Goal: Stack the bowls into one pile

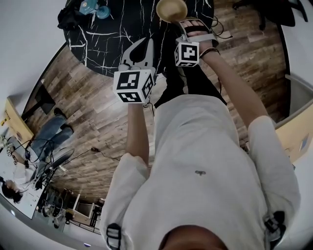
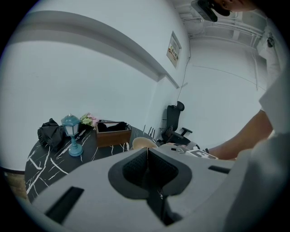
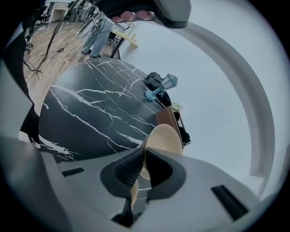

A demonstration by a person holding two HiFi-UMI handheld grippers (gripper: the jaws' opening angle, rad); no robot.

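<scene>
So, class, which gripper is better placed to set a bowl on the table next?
Probably right. The right gripper is shut on the bowl above the table; the left gripper is shut and empty.

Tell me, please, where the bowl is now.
Top centre of the head view, the bowl is clamped in the right gripper, over the black table.

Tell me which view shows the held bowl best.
Right gripper view: the tan bowl fills the jaws, rim pinched. Head view shows it small at the top edge; left gripper view, only a sliver.
</scene>
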